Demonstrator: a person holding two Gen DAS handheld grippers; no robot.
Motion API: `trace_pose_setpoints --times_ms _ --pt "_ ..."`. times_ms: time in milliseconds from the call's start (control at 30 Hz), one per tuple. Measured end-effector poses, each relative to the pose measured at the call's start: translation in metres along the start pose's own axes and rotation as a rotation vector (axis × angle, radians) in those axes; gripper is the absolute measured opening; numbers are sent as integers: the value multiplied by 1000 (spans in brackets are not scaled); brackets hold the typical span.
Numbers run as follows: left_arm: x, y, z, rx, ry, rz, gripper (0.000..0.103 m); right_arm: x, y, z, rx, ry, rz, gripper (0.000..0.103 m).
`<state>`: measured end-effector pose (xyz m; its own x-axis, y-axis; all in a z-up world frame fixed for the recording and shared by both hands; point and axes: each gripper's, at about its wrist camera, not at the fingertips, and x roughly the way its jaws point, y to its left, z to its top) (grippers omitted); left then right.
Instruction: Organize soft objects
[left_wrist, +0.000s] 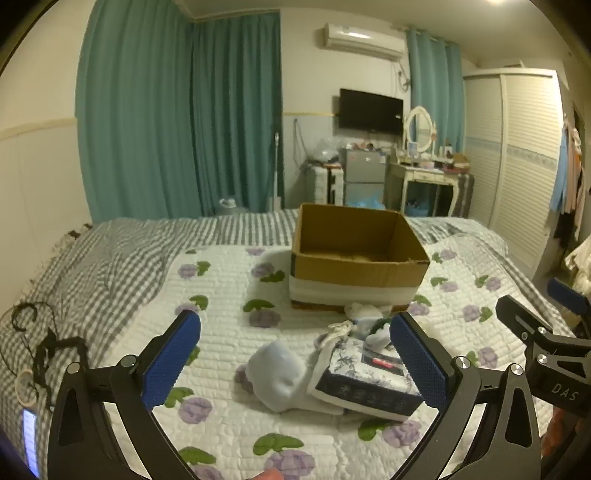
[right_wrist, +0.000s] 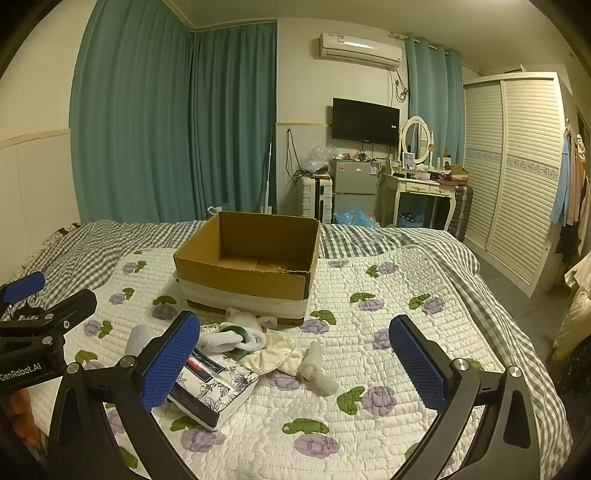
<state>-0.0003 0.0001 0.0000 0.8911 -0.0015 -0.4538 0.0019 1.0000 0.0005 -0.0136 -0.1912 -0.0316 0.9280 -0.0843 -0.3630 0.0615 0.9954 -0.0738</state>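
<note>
A pile of soft things lies on the flowered quilt (right_wrist: 369, 406) in front of an open cardboard box (left_wrist: 354, 254) (right_wrist: 251, 258). In the pile are a floral tissue pack (left_wrist: 369, 384) (right_wrist: 214, 384), a pale rolled sock (left_wrist: 277, 373), white socks (right_wrist: 232, 336), a cream scrunchie (right_wrist: 273, 354) and a white rolled cloth (right_wrist: 317, 369). My left gripper (left_wrist: 295, 358) hovers open just above the sock and tissue pack, touching nothing. My right gripper (right_wrist: 295, 358) is open too, over the scrunchie and rolled cloth. Each gripper shows at the edge of the other's view.
A grey checked blanket (left_wrist: 110, 258) covers the bed's left and far side. Black cords (left_wrist: 44, 343) and a lit phone (left_wrist: 29, 439) lie at the left edge. Beyond the bed stand teal curtains (right_wrist: 166, 122), a dressing table (right_wrist: 421, 192), a small fridge (right_wrist: 354, 184) and a white wardrobe (right_wrist: 517, 166).
</note>
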Motion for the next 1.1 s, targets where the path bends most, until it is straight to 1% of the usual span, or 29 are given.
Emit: trace_pose_setpoints --times_ms 433,600,1100 --pt "0 -2 -1 -3 4 -6 103 1 0 0 -1 0 0 103" --pt "2 5 0 -5 6 -11 103 1 0 0 -1 1 0 103" --pt "3 -2 -3 -8 15 -5 103 0 2 -1 -5 3 3 103"
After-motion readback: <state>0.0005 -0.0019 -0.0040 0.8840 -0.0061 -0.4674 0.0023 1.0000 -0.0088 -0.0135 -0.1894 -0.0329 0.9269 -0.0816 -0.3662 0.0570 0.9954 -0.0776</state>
